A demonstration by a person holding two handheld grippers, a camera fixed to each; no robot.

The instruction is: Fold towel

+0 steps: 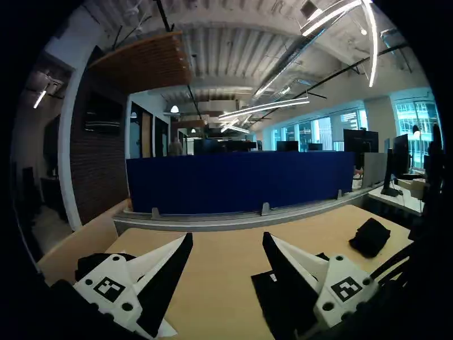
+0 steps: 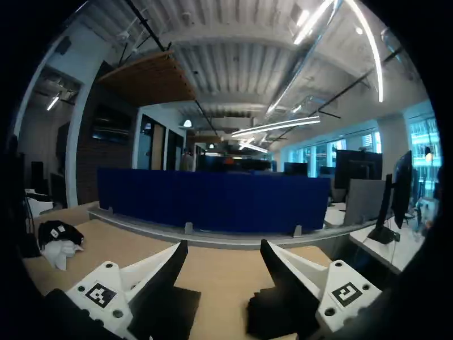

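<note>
Left gripper view: my left tool [image 1: 226, 235] hangs spread wide, holding nothing, over the wood counter [image 1: 226, 283]. Right gripper view: right tool [image 2: 223, 242] spread too, empty, w/ the black towel [image 2: 181, 306] lying flat on the counter just beneath it.

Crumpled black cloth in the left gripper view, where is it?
In the left gripper view, the crumpled black cloth lies on the wooden table, far right, beyond the fingers and nearer than the blue partition.
</note>
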